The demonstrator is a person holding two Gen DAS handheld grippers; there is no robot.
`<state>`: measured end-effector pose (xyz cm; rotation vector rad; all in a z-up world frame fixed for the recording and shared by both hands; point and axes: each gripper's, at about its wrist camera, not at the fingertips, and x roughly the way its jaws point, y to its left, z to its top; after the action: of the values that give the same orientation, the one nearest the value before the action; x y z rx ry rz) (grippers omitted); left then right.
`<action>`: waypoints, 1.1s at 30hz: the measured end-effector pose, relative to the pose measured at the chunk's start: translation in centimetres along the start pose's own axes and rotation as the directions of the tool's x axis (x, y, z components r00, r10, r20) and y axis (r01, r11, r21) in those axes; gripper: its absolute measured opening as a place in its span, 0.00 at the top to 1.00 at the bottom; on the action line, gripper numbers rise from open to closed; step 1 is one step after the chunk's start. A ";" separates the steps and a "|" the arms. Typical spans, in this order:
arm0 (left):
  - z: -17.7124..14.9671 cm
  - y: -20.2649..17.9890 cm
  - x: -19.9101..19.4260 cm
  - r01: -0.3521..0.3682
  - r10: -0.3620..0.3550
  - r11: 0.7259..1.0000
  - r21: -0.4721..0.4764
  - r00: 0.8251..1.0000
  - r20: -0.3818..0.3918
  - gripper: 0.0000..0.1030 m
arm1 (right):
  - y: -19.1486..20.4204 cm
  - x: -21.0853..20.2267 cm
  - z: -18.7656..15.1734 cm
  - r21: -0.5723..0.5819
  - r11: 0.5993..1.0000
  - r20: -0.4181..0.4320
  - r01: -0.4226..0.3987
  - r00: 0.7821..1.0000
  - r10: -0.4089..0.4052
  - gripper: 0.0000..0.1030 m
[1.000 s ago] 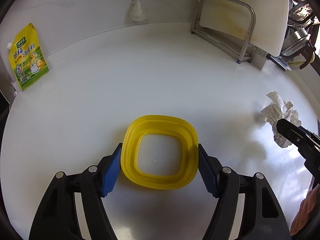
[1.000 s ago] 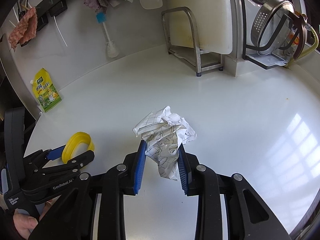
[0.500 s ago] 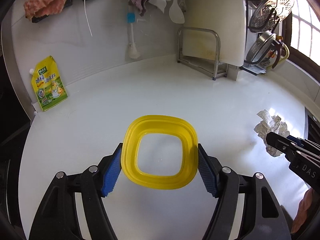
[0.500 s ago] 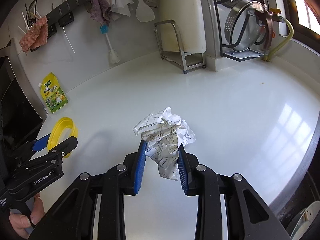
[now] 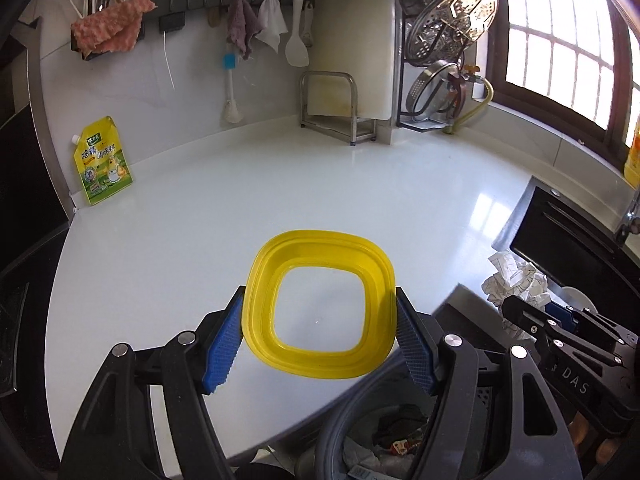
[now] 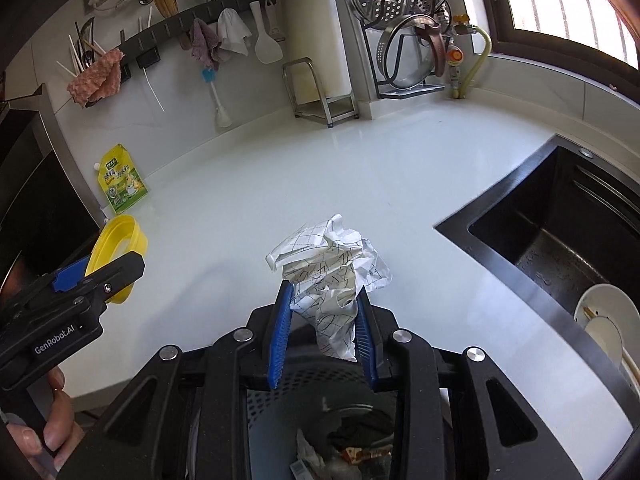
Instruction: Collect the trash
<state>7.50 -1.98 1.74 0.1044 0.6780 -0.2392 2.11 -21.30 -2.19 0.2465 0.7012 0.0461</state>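
Left gripper (image 5: pixel 320 334) clamps a yellow square plastic ring with rounded corners (image 5: pixel 320 308) across its outer edges between the blue ribbed pads (image 5: pixel 224 344), held off the glossy white countertop (image 5: pixel 280 200). Right gripper (image 6: pixel 322 332) is closed on a crumpled white paper ball with black grid lines (image 6: pixel 332 268), which bulges above the pads. Below and just behind both sets of fingertips, a grey perforated trash bin (image 6: pixel 320 420) holding wrappers; a black sink (image 6: pixel 560 232) lies right of the right gripper.
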 end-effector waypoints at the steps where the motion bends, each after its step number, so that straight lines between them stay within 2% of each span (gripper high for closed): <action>1: -0.8 -0.5 -0.5 0.011 -0.011 1.000 0.007 1.000 -0.003 0.34 | -0.1 -0.7 -1.0 0.004 1.000 -0.005 0.005 1.000 -0.005 0.72; 7: -5.2 -2.9 -2.1 0.067 -0.065 0.997 0.025 0.996 -0.055 0.34 | -1.6 -3.4 -6.4 0.034 0.999 -0.060 0.024 0.998 -0.022 0.72; 12: -7.6 -4.2 -2.3 0.087 -0.084 0.996 0.021 0.991 -0.100 0.34 | -1.8 -4.4 -8.9 0.041 0.999 -0.093 0.022 0.996 -0.018 0.72; 20: -9.1 -4.5 -3.4 0.087 -0.086 0.996 0.009 0.988 -0.127 0.32 | -2.1 -5.3 -10.4 0.030 0.999 -0.109 0.015 0.994 -0.012 0.69; 23: -9.4 -4.4 -3.7 0.084 -0.083 0.996 0.000 0.987 -0.135 0.31 | -2.1 -5.9 -10.7 0.030 1.000 -0.097 0.010 0.995 -0.007 0.58; 26: -9.7 -4.4 -4.0 0.072 -0.072 0.997 -0.004 0.988 -0.139 0.23 | -2.3 -6.8 -10.8 0.036 0.999 -0.076 0.006 0.997 -0.003 0.49; 33: -9.8 -4.1 -4.7 0.065 -0.066 0.998 -0.013 0.989 -0.134 0.17 | -2.3 -8.0 -10.9 0.036 0.999 -0.053 -0.005 0.999 0.007 0.47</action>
<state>-3.08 -3.37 -2.97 0.0906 0.8173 -0.2939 -11.10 -22.24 -5.71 0.2821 0.7548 0.0460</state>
